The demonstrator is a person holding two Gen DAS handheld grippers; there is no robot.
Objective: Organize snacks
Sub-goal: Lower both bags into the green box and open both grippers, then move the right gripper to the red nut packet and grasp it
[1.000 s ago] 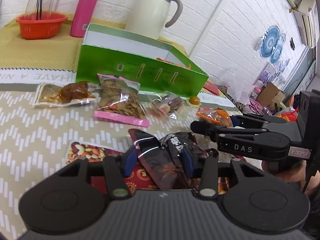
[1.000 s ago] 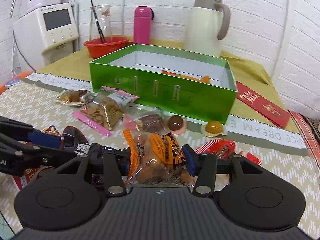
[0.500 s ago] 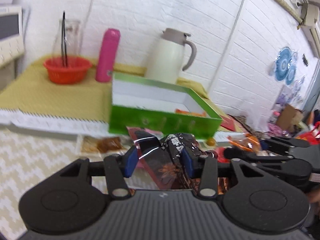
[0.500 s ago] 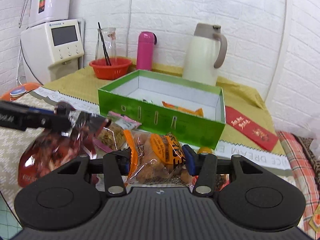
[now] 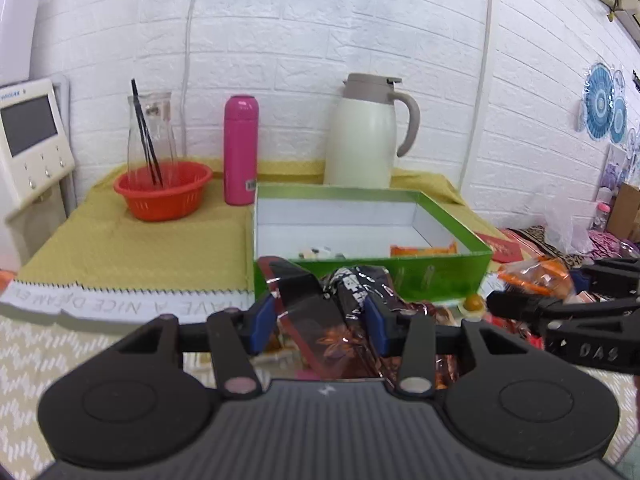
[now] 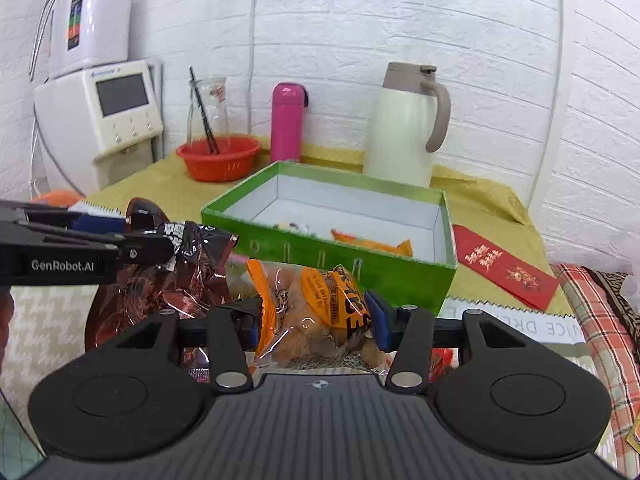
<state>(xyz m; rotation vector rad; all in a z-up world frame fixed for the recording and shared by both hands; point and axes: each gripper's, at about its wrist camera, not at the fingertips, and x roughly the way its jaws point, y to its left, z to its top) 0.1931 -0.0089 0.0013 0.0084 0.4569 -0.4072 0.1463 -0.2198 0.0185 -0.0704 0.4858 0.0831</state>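
My left gripper [image 5: 320, 320] is shut on a dark red shiny snack bag [image 5: 340, 320], held in the air in front of the green box [image 5: 372, 276]. From the right wrist view that bag [image 6: 176, 276] hangs from the left gripper [image 6: 160, 240] at the left. My right gripper [image 6: 314, 320] is shut on a clear bag of brown snacks with an orange label [image 6: 320, 312], lifted just before the green box [image 6: 360, 260]. The box is open, white inside, and holds an orange packet [image 6: 376, 242] and a small item [image 5: 320, 252].
Behind the box stand a cream jug [image 5: 372, 136], a pink bottle [image 5: 240, 148] and a red basket with a glass carafe [image 5: 164, 188] on a yellow cloth. A white appliance [image 6: 116, 108] is at the left. Red envelopes [image 6: 504, 268] lie right of the box. More snacks lie below.
Both grippers rose from the table, each carrying its bag. The left wrist view tilted up, so the box's inside now shows and the table snacks dropped out of sight.
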